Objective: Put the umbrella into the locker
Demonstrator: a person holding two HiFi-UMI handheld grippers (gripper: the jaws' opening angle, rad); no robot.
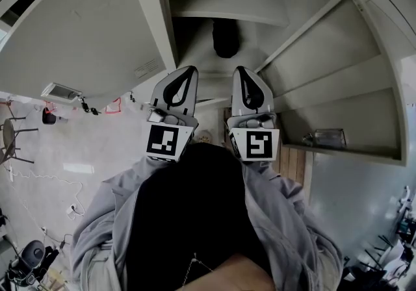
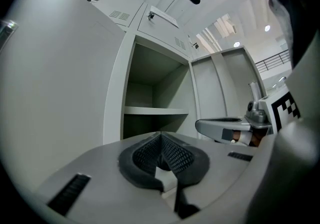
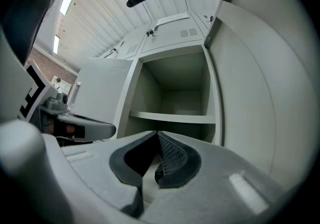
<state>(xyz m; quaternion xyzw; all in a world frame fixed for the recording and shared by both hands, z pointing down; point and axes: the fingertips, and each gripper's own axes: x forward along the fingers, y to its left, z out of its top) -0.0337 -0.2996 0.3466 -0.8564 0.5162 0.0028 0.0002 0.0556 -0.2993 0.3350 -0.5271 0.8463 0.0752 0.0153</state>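
Observation:
An open grey locker (image 1: 227, 13) stands right in front of me, its door (image 1: 84, 30) swung out to the left. A dark rounded object (image 1: 225, 37), possibly the folded umbrella, sits deep inside it below the shelf. My left gripper (image 1: 190, 70) and right gripper (image 1: 239, 70) are side by side just before the opening, both pointing in. Each is shut with nothing between its pads. The left gripper view shows the shut left gripper (image 2: 160, 135) facing the shelf (image 2: 155, 111). In the right gripper view the shut right gripper (image 3: 158, 134) faces the same shelf (image 3: 172, 116).
A second open compartment with shelves (image 1: 338, 88) lies to the right, with a small clear item (image 1: 328, 137) on a ledge. On the floor to the left are a chair (image 1: 13, 140), cables (image 1: 58, 182) and dark gear (image 1: 29, 260). The person's grey sleeves fill the lower middle.

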